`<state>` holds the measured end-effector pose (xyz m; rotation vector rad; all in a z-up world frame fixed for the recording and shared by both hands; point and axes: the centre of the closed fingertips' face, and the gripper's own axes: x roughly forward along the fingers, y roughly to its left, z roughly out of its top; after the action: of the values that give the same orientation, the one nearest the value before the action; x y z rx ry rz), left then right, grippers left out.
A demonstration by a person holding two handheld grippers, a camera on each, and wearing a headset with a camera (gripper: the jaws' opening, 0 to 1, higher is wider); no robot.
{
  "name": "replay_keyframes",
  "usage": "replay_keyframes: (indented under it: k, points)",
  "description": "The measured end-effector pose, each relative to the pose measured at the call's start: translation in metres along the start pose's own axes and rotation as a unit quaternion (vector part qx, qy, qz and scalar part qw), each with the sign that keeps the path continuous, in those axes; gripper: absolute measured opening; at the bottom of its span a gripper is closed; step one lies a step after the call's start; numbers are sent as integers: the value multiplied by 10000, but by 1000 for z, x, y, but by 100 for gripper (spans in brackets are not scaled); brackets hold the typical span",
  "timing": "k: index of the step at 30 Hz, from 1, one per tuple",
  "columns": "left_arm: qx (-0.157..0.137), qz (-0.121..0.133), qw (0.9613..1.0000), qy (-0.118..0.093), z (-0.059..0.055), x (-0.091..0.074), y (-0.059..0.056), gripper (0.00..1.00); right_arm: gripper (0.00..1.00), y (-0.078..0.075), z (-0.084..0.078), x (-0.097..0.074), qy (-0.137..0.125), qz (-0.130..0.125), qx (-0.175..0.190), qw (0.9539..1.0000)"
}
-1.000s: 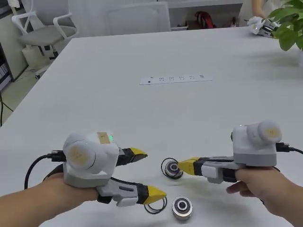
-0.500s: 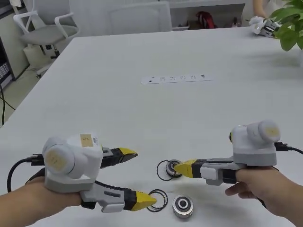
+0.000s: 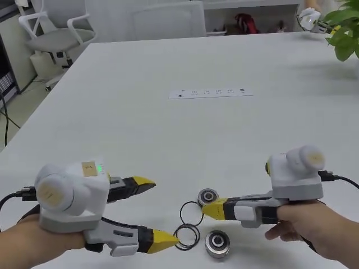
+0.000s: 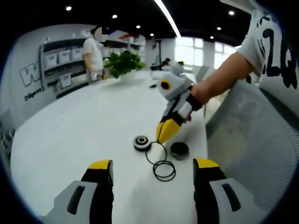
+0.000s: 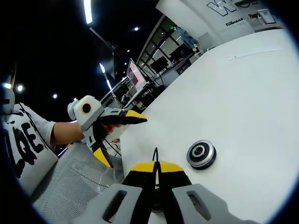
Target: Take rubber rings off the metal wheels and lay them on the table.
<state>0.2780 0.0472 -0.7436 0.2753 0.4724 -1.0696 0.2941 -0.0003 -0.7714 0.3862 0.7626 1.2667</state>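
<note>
Two rings (image 3: 187, 236) lie overlapped on the table (image 3: 168, 134) near its front edge, with a wheel (image 3: 217, 245) just to their right. The left gripper (image 3: 154, 210) stands with jaws wide, its lower tip beside them. Just past them, the right gripper (image 3: 206, 209) is pinched tight on a third ring (image 3: 182, 213), close to the second wheel (image 3: 207, 196). Farther off lies a power strip (image 3: 210, 92), then a chair (image 3: 53, 33)

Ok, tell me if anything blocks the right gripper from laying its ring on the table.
Nothing visible does. The right gripper pinches the rubber ring over bare table; a laid ring and a wheel lie close beside it.
</note>
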Motion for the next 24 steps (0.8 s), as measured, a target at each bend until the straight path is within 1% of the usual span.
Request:
replay_keyframes:
  k: [6,10,16,24]
  points:
    - [-10,2,10000,43,-4,-2,-1,70,0,6,-8,6,183,130,8,9997]
    - [-21,8,10000,39,-4,-2,-1,70,0,10,-13,9,312,191,2,9993]
    - [-1,-16,10000,48,-4,-2,-2,70,0,11,-19,11,449,226,-2,9987]
    - [42,-73,9999,125,-8,-2,-4,71,0,12,-26,14,589,247,-43,9979]
